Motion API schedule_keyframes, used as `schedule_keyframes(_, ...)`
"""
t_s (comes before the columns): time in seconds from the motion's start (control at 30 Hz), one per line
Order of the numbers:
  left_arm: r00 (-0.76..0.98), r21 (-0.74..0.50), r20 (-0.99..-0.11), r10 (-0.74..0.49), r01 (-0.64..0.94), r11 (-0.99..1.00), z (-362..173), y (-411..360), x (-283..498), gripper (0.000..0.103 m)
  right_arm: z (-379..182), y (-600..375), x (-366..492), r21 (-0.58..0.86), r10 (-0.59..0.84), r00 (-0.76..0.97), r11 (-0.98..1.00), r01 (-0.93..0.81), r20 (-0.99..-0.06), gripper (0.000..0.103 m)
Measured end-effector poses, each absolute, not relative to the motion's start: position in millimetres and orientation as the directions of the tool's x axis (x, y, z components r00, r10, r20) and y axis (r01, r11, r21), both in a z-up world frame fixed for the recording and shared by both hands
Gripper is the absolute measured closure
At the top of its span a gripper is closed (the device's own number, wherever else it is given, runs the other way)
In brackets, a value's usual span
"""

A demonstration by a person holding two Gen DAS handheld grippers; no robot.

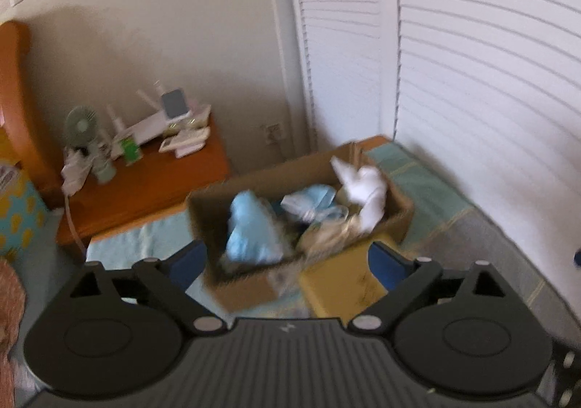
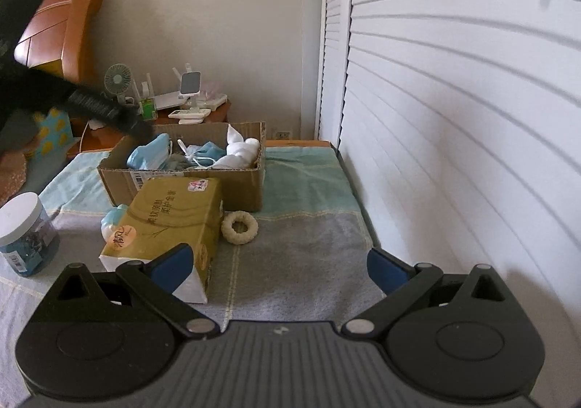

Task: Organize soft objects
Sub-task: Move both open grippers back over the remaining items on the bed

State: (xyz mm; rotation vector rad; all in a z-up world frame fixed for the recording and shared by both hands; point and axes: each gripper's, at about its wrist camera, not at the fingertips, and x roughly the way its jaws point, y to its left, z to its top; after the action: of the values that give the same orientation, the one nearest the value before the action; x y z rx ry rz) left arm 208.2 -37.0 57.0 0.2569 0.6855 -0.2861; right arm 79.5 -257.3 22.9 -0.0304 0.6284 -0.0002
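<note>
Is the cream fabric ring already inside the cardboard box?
No, the cream ring lies on the bed cover outside the cardboard box, beside the tissue pack.

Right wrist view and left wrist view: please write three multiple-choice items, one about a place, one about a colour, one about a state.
1. Where does the woven ring lie?
A. inside the cardboard box
B. on the bedspread beside the tissue pack
C. on the nightstand

2. What colour is the lid of the jar?
A. white
B. red
C. black

3. How do both grippers stand?
A. both open, holding nothing
B. both shut on cloth
C. one open, one shut

Answers:
1 B, it rests outside the cardboard box, next to the tissue pack.
2 A, the lid is white.
3 A, the left gripper and the right gripper show spread, empty fingers.
</note>
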Motion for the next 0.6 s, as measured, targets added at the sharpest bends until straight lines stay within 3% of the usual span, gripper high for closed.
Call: schedule_keyframes(0.6, 0.685, 0.1, -0.716, -0.132, 0.288, 0.952, -1.9, 13.5, 165.9, 0.006, 15.9, -245.7, 84.9, -0.076, -0.03, 0.791, 0.997, -0.021, -0.611, 0.0)
